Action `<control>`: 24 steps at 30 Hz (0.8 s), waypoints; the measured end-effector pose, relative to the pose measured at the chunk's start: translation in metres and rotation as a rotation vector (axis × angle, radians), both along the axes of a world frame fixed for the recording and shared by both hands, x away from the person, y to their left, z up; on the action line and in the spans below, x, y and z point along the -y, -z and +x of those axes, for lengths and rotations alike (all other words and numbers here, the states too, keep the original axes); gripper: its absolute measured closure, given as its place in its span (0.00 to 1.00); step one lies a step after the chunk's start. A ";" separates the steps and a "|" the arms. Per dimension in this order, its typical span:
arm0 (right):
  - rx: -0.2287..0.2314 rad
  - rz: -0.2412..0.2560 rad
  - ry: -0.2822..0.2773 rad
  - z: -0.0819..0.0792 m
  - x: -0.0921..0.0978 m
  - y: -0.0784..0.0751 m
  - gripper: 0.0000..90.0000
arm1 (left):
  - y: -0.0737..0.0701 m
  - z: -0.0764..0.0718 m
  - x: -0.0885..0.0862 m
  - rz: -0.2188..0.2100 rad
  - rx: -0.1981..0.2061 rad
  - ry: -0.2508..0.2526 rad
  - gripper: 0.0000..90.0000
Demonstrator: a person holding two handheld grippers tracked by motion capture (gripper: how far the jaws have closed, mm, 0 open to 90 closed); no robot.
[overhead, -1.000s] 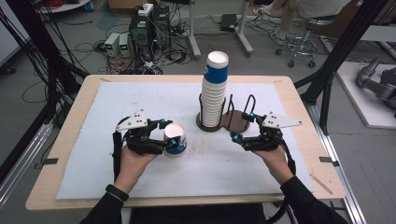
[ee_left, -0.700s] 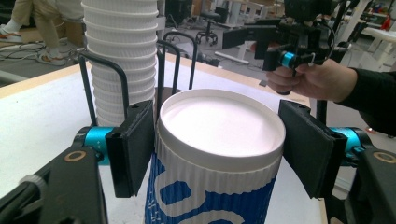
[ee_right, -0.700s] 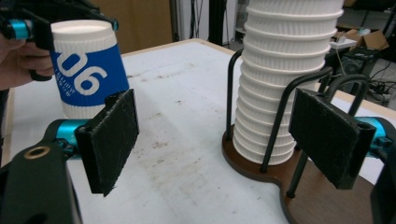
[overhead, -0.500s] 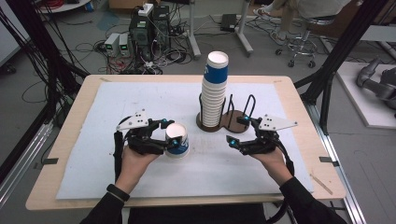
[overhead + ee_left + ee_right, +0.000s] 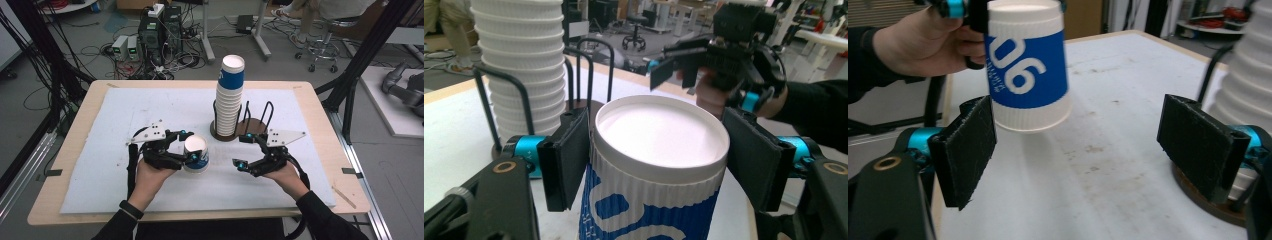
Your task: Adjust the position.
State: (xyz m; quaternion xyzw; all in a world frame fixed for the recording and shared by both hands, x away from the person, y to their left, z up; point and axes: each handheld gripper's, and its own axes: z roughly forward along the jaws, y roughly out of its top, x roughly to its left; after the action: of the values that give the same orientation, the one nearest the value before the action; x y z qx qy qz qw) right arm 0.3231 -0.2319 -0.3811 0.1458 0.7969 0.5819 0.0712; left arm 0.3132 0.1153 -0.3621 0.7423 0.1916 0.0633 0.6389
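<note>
Left tool (image 5: pixel 189 146): held in the person's left hand at the left-centre of the worktop; its two black pads are clamped against opposite sides of a paper cup, seen pressed to the ribbed wall in the left gripper view.
Paper cup (image 5: pixel 195 154): white with a blue printed band; held upside down, closed base uppermost, in the left tool; in the right gripper view it is seen lifted clear of the surface, with a shadow beneath its rim.
Worktop (image 5: pixel 120 115): pale wood edge, covered by a white mat bearing faint marks.
Cup stack (image 5: pixel 229 97): tall column of nested white ribbed cups, topped by a blue-banded one; stood upright on the holder, behind and to the right of the held cup.
Holder (image 5: pixel 252 127): round dark base with black wire loops, placed at the worktop's centre.
Right tool (image 5: pixel 244 150): held in the right hand, just right of the cup; jaws set wide apart, nothing gripped between them.
</note>
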 end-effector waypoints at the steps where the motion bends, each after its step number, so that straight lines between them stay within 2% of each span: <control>1: 0.001 -0.003 -0.005 -0.001 -0.001 0.000 0.18 | 0.000 0.000 0.001 -0.008 0.000 0.005 0.33; 9: -0.024 -0.013 -0.036 -0.006 -0.020 0.007 0.18 | -0.001 0.000 0.009 -0.066 -0.013 0.036 0.33; 16: -0.054 -0.018 -0.047 -0.009 -0.035 0.011 0.18 | -0.003 -0.002 0.017 -0.079 -0.006 0.045 0.33; 24: -0.081 -0.016 -0.059 -0.010 -0.043 0.014 0.18 | -0.003 -0.004 0.025 -0.107 -0.004 0.059 0.33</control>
State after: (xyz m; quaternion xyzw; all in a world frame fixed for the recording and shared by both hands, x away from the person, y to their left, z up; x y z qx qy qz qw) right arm 0.3135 -0.1894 -0.3947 0.1451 0.8077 0.5710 0.0230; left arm 0.3089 0.0901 -0.3590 0.7127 0.1741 0.0324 0.6787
